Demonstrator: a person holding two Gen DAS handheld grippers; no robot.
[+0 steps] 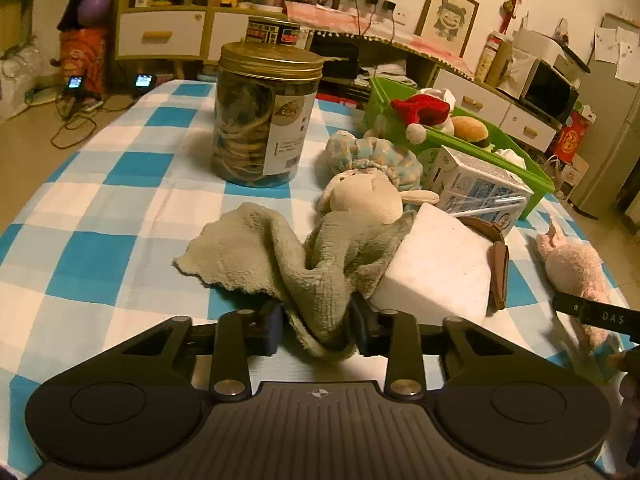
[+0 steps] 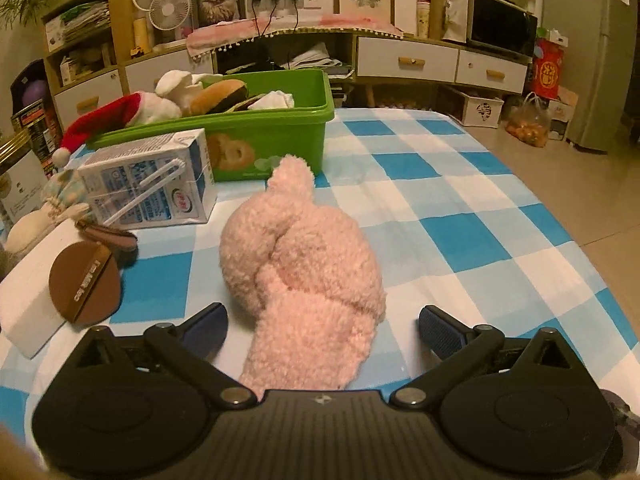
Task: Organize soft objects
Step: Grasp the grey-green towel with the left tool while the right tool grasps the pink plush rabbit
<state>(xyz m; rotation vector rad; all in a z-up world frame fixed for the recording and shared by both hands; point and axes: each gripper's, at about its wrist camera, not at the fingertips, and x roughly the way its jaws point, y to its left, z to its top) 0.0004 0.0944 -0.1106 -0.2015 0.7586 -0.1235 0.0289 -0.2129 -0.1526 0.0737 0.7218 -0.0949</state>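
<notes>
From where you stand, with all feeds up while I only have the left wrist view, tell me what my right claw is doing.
Observer: The right claw is open, straddling the pink plush toy on the tablecloth, fingers not touching it.
Operator: Confirm the bin has room on its far side.
Observer: The green bin shows bare wall at its right end, past a white cloth.
Operator: Report what's beside the plush.
Observer: A milk carton lies on its side left of it, straw attached.
</notes>
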